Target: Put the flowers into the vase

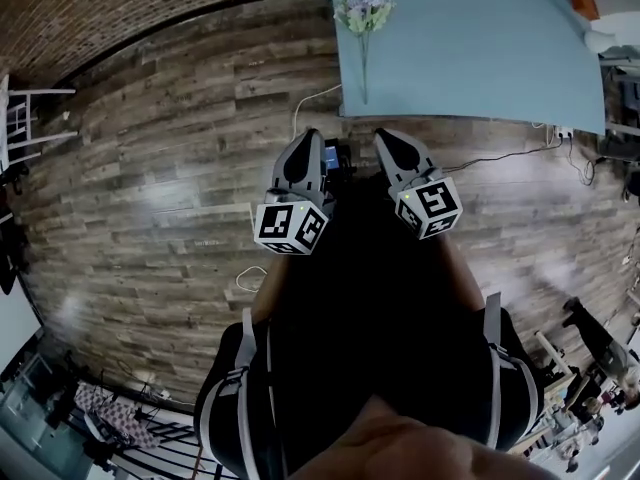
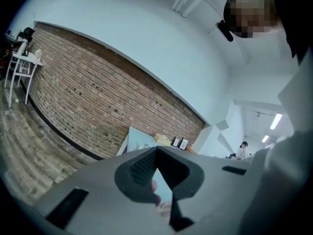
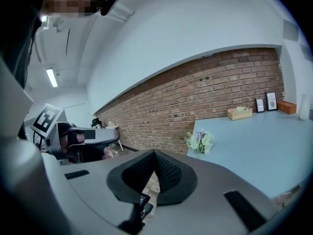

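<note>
At the left of the head view, the left gripper (image 1: pixel 308 138) hangs over the wooden floor (image 1: pixel 170 188), short of the table edge. Its own view shows the 2 jaws meeting at the tips with nothing pinched between them. Just up and right of it, the flowers (image 1: pixel 364 13) lie flat on the blue table (image 1: pixel 480 58). They are 1 small bunch, blooms away from the person and stem pointing back toward the near edge. Neither claw touches them. Next comes the right gripper (image 1: pixel 386 136), beside its twin and also over the floor, jaws fully closed and empty. Its view has the bunch ahead, near the table's corner. Further right, at the table's far edge, a white object (image 1: pixel 608 36) may be the vase, but it is too small and cut off to tell. By my reading the task has not started: nothing is picked up and nothing is in a vase. Left to do: open a claw, reach the stem, grasp it, carry it to the vase and stand it inside
</note>
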The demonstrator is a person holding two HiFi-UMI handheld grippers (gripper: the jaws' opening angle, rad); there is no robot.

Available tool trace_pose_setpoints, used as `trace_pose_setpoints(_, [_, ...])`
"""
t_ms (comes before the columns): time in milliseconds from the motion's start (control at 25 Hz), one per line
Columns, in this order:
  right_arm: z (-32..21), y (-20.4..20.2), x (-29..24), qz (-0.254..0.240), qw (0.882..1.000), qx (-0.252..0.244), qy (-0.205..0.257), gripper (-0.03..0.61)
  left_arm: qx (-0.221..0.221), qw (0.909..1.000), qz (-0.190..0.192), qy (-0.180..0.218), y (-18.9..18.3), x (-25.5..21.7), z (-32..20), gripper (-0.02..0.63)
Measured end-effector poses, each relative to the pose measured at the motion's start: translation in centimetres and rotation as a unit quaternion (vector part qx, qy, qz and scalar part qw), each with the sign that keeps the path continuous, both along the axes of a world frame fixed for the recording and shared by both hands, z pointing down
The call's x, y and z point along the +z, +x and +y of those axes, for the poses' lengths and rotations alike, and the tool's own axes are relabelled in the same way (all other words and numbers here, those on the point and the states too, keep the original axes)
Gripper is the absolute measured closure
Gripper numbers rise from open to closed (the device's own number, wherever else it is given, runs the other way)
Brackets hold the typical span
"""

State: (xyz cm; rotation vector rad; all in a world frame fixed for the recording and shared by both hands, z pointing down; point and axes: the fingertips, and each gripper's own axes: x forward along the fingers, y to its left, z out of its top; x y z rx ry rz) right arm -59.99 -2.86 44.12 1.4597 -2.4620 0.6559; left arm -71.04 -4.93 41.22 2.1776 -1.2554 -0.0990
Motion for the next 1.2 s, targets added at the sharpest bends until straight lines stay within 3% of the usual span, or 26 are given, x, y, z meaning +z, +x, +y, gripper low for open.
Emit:
trace_pose_setpoints(360, [-4.7,0.8,1.2,0.004,1.0,0.019,-0.016,0.56,0.003,0.9996,-0.001,-0.028,-0.5,1.8,-4.6,0.584])
trace_pose_setpoints(560, [-8.4,3.3,2.4,-0.011,0.999,0.021,-0.021,0.56,0.015,0.999,-0.038,-0.02,2.1,2.2,-7.5,0.584])
trace_pose_setpoints(680, [-11.2,5.9,3.5,0.015,0.999,0.043,-0.02,0.56,0.004,0.9979,-0.062,-0.02,3.3,2.3,-9.9,0.584])
trace_pose_setpoints(920, [-17.6,9.9,7.7,0.022,0.996,0.06,-0.069,0.557,-0.03,0.9971,-0.065,-0.027,6.8,0.9,-15.5,0.584])
trace_pose_setpoints(960, [-18.1,10.0,8.4,0.024,0.995,0.055,-0.08,0.539,-0.025,0.9966,-0.074,-0.026,7.3,0.6,-15.8,0.584])
trace_pose_setpoints(1040, [-18.9,9.6,9.7,0.017,0.994,0.037,-0.103,0.428,-0.02,0.9954,-0.091,-0.025,8.1,0.3,-16.4,0.584])
trace_pose_setpoints(1200, [-20.7,7.9,12.7,-0.011,0.988,0.021,-0.152,0.34,-0.018,0.994,-0.104,-0.029,8.4,0.4,-17.8,0.584])
